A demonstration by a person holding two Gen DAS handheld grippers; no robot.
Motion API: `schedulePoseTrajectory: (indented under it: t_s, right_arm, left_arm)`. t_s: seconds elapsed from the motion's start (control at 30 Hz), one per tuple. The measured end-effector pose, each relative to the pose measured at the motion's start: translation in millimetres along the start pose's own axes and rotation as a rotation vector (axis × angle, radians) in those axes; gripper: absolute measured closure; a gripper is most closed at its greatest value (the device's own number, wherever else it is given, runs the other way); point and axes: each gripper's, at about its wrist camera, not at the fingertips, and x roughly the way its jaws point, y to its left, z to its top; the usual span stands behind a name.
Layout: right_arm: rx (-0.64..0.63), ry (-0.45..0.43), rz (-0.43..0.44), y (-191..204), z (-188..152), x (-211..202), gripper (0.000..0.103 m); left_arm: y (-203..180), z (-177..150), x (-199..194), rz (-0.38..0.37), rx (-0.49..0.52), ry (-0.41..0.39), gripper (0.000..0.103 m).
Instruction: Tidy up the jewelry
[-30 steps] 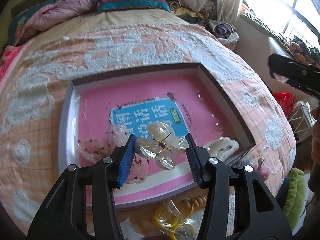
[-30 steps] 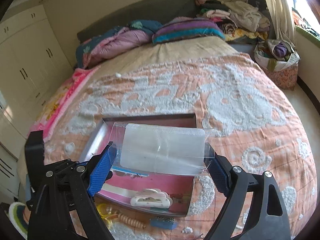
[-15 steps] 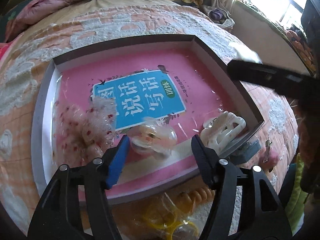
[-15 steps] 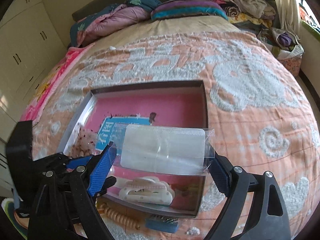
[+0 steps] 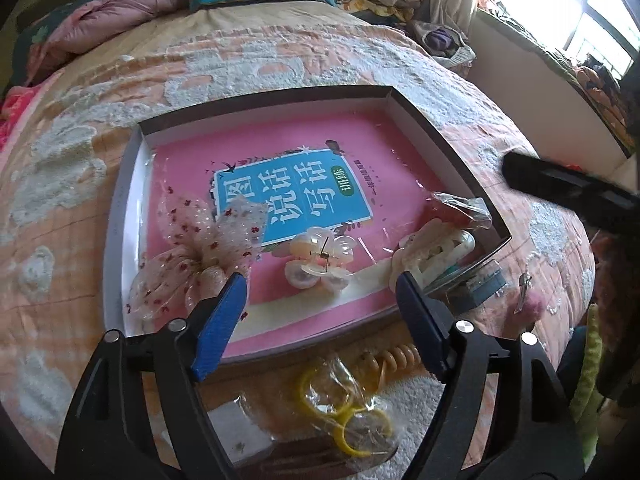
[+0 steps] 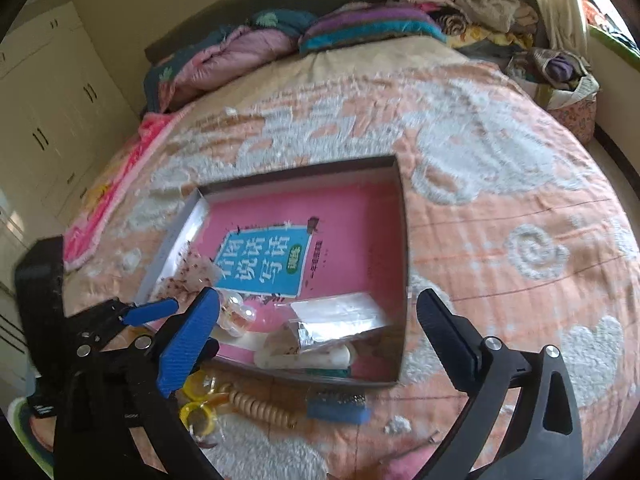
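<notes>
On the bed (image 5: pixel 120 80) we see an open box (image 5: pixel 448 140) with a pink book (image 5: pixel 192 160) as its floor. From left to right it holds a dotted bow (image 5: pixel 200 248) by the left wall, a pearly hair clip (image 5: pixel 320 258) near the front edge, a white claw clip (image 5: pixel 432 252) in the front right corner, and a clear plastic sleeve (image 6: pixel 340 316) lying on that claw.

The left hand-held gripper (image 5: pixel 320 304) has just been opening; it is released, and the pearly clip lies free beyond its tips. The right hand-held gripper (image 6: pixel 316 332) has likewise just opened wide, and the sleeve is no longer pressed.

We judge the sleeve the weak point: resting slanted on the claw, it may slide or catch on a withdrawing finger. The loose yellow rings (image 5: pixel 344 408) and coil tie (image 6: pixel 256 404) outside the front wall could be knocked off the bed's edge.

The sleeve's long axis runs along the front wall, tilted; the pearly clip's spring axis points roughly towards the back wall.
</notes>
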Motion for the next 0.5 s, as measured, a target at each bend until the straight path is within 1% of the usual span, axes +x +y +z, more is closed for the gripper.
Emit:
schedulePoseTrajectory:
  t_s: [0.2, 0.37, 0.4, 0.5]
  right_arm:
    - [0.007, -0.086, -0.017, -2, 0, -44, 0.004]
    - [0.018, -0.155, -0.028, -6, -8, -79, 0.004]
    - [0.02, -0.172, -0.032, -7, -10, -87, 0.004]
    - [0.02, -0.204, -0.04, -9, -16, -103, 0.004]
  left_arm:
    - [-3, 0, -17, 0.004, -0.012, -0.026, 0.032]
    - [-12, 1, -42, 0.012, -0.006, -0.069, 0.021]
    - [-14, 1, -46, 0.013, -0.006, -0.079, 0.017]
    - [-21, -1, -65, 0.018, -0.001, -0.116, 0.014]
